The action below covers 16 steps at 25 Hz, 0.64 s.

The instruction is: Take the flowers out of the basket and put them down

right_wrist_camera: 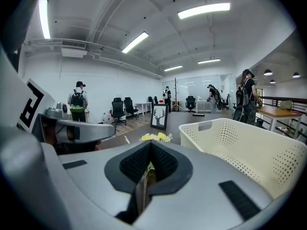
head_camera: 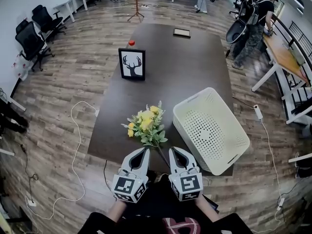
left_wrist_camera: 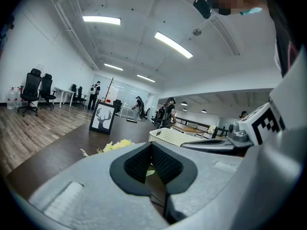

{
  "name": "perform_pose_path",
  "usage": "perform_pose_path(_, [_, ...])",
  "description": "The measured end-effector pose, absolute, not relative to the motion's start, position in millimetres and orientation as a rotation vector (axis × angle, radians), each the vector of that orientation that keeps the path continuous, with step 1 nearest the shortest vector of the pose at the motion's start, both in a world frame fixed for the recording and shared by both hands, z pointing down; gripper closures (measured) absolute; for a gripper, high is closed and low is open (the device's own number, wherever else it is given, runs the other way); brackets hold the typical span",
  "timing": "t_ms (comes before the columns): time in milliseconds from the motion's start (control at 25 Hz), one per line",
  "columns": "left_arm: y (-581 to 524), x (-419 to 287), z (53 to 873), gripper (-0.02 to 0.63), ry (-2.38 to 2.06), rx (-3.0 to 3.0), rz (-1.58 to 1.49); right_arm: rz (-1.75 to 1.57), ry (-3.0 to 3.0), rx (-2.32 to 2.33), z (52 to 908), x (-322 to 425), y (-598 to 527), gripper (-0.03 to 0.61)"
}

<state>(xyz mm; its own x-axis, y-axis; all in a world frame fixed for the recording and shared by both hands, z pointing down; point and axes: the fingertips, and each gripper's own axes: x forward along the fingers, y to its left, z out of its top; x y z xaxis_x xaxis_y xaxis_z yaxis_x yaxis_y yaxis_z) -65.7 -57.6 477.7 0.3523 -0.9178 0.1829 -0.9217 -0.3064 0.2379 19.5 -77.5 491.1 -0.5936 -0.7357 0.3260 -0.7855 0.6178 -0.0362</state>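
The person is holding both grippers side by side over the near edge of the dark brown rectangular surface (head_camera: 185, 67). The left gripper (head_camera: 143, 154), a grey shell with a marker cube, is keeping its fingers (left_wrist_camera: 136, 164) pressed together. The right gripper (head_camera: 176, 154) is likewise pressing its fingers (right_wrist_camera: 134, 164) together. A thin pale line is showing in the slit between them, and whether it is a stem I cannot tell.

Just ahead of the two tips, the bunch of yellow flowers with green leaves (head_camera: 146, 125) is lying on the surface, outside the basket. Its dark stem is running back toward the person between the grippers. The white perforated plastic basket (head_camera: 209, 130) is sitting to the right of the flowers, near them but not touching, at the near right corner.

Farther along, a black-framed picture of a deer head (head_camera: 131, 64) is standing upright. Behind it a small red object (head_camera: 131, 43) is sitting, and a flat dark item (head_camera: 182, 32) is lying near the far end. Beyond the right side, a person in dark clothes (head_camera: 256, 26) is bending over a wooden desk.
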Motion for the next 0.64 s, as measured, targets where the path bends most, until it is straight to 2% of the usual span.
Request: perform_pose_path(640, [-50.8, -68.9, 481.4, 0.606, -1.646, 2.314, 0.028, 0.247, -2.586, 1.224, 491.3, 13.4, -72.0, 0.572])
